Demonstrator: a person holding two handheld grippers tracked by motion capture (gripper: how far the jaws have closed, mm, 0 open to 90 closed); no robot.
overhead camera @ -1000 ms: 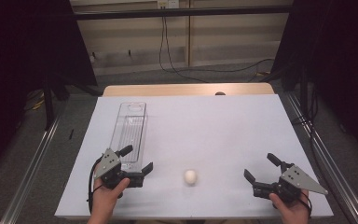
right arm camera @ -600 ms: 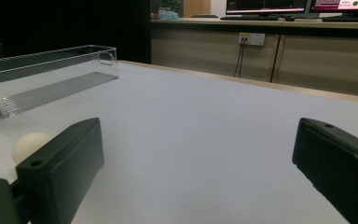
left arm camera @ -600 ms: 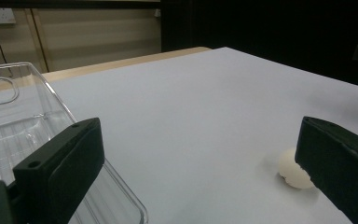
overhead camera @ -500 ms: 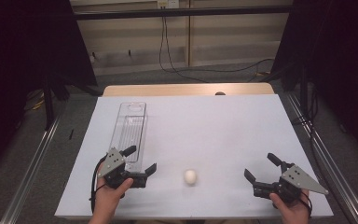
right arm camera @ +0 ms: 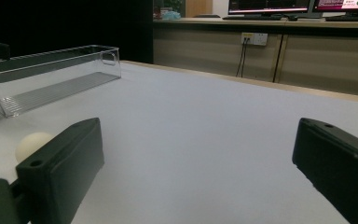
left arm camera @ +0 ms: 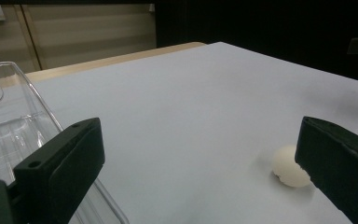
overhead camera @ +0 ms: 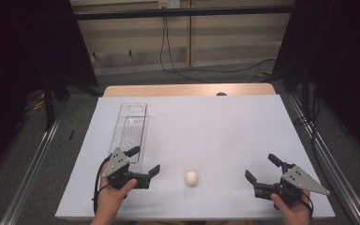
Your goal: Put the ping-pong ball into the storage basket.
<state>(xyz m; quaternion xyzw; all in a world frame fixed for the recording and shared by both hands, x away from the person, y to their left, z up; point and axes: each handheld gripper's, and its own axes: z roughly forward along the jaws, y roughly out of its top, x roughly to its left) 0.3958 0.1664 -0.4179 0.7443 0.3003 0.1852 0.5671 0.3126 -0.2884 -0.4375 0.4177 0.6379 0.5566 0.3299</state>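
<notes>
Your left gripper (overhead camera: 146, 162) sat with jaws wide apart and empty, low over the white table (overhead camera: 215, 131), beside the near end of a clear plastic bin (overhead camera: 130, 129). Your right gripper (overhead camera: 260, 169) was likewise spread and empty. Between them, nearer the left, lay a small pale egg (overhead camera: 191, 177), probably real, though the views were soft. It looked light, smooth, slippery and fragile; taking it gently across its widest middle seemed wisest.
</notes>
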